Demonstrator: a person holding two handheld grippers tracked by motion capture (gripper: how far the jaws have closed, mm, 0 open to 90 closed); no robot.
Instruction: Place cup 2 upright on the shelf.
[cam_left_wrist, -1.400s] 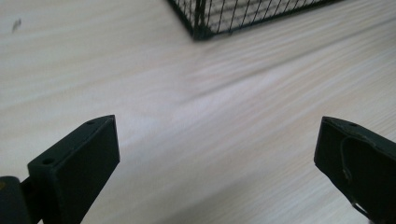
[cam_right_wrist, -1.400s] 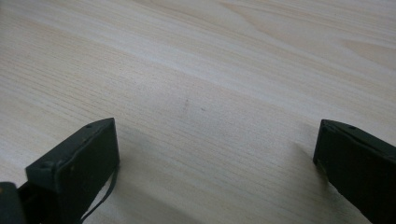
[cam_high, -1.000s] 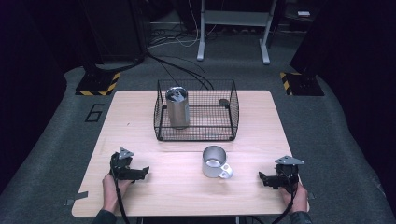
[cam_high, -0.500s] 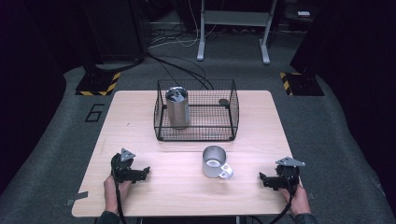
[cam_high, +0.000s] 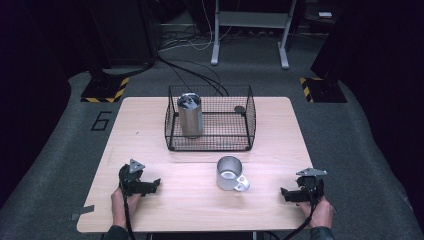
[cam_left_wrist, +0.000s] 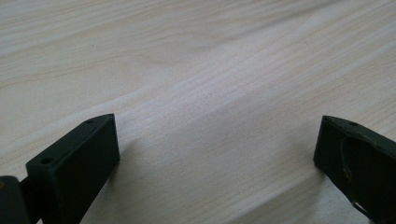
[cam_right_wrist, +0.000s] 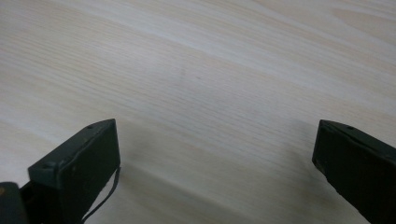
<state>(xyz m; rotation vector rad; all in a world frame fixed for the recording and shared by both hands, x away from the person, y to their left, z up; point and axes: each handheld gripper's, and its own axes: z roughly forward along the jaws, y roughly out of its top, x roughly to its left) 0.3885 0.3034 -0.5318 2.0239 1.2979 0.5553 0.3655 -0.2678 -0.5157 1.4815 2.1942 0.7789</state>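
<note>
A: What's at the left?
B: The left gripper (cam_high: 156, 183) rests on the table (cam_high: 150, 145), jaws wide, holding nothing.
A: And the middle?
B: A metal mug (cam_high: 230, 173) lies between both grippers, before the wire basket (cam_high: 210, 145).
A: Right?
B: The right gripper (cam_high: 284, 192), jaws wide, empty.

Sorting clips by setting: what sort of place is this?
Probably a lab or recording studio: a wooden table on grey carpet, hazard-striped stand bases, loose floor cables, dark surroundings.

black left gripper (cam_high: 150, 185), black right gripper (cam_high: 287, 193); grey three-cornered top plates, black trailing cables, dark sleeves.
</note>
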